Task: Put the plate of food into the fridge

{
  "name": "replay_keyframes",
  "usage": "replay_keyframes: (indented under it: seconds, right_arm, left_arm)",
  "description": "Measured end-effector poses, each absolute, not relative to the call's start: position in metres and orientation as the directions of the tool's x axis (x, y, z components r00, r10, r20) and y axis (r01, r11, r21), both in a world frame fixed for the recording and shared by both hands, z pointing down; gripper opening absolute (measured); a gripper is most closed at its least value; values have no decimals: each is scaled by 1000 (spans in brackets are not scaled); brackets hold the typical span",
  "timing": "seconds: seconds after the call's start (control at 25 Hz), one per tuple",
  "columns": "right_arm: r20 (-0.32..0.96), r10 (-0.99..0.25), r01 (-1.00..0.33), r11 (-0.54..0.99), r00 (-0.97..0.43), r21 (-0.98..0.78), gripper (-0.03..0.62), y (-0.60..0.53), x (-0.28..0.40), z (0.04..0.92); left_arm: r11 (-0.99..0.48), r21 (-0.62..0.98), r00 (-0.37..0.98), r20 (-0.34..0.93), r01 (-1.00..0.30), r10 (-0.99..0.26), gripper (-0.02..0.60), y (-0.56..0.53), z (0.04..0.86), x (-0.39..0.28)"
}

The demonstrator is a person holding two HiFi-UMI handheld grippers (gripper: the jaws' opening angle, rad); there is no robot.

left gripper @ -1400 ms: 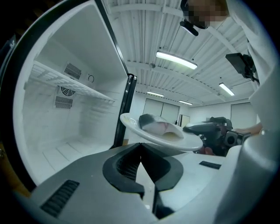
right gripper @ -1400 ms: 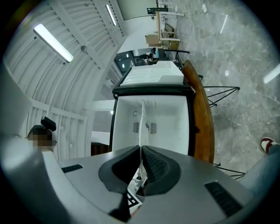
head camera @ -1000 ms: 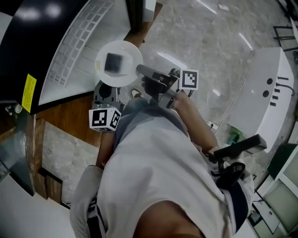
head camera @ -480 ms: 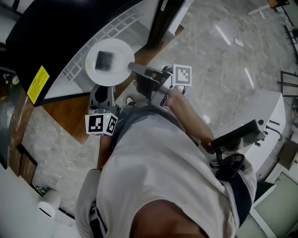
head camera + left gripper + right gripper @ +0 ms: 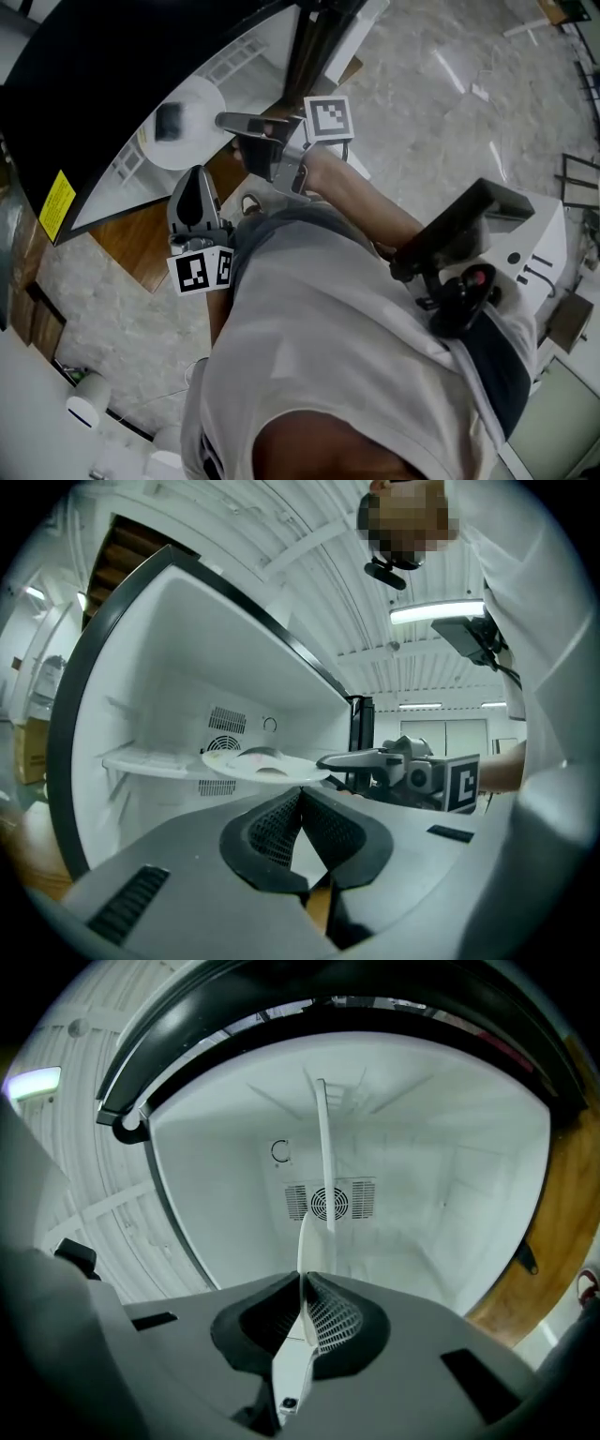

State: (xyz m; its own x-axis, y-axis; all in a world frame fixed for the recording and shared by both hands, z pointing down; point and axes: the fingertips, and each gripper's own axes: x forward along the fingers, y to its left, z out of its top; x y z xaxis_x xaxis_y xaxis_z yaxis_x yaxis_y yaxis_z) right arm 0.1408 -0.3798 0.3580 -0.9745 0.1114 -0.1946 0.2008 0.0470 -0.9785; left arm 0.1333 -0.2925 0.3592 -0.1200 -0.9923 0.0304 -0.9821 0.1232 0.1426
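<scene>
A white plate (image 5: 183, 141) with a dark piece of food (image 5: 169, 120) hangs level at the mouth of the open fridge (image 5: 103, 84). My right gripper (image 5: 228, 122) is shut on the plate's rim. In the right gripper view the plate (image 5: 306, 1237) shows edge-on between the jaws of that gripper (image 5: 305, 1283), facing the white interior and its fan vent (image 5: 328, 1202). The left gripper (image 5: 195, 180) sits just below and nearer, apart from the plate. Its view shows the left gripper (image 5: 300, 803) shut on nothing, with the plate (image 5: 262, 765) level with a white shelf (image 5: 150, 759).
The fridge's outside is black with a yellow label (image 5: 58, 202). A brown wooden panel (image 5: 141, 246) lies below its opening. A white machine (image 5: 544, 248) stands at the right on the marble floor. A paper roll (image 5: 84, 409) lies at the lower left.
The right gripper has carried the plate left, further into the fridge opening. The left gripper has stayed lower and now sits clear of the plate.
</scene>
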Motion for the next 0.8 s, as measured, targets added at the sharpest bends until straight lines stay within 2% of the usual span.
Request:
replay_keyframes:
  seconds: [0.16,0.4,0.64,0.8]
  right_arm:
    - [-182,135,182,-13,-974,-983,25,-375,122,357]
    - [-163,113,161,-30,-980,-986,25,-382,114,348]
    - [-131,83,127,-51,-988,-991,25,-387,100,349]
    - [-63,89,64,5,-994,-998,35,-385,97,347]
  left_arm:
    - [138,58,-136,37,-989,-990,17,-294,348,136]
    - [152,27,-151,33,-988,-988,18,-309,337,136]
    - [188,87,-189,-6,-978,-982,17,-316,328,113]
    - [204,96,-205,-7,-974,-979,17,-321,329,109]
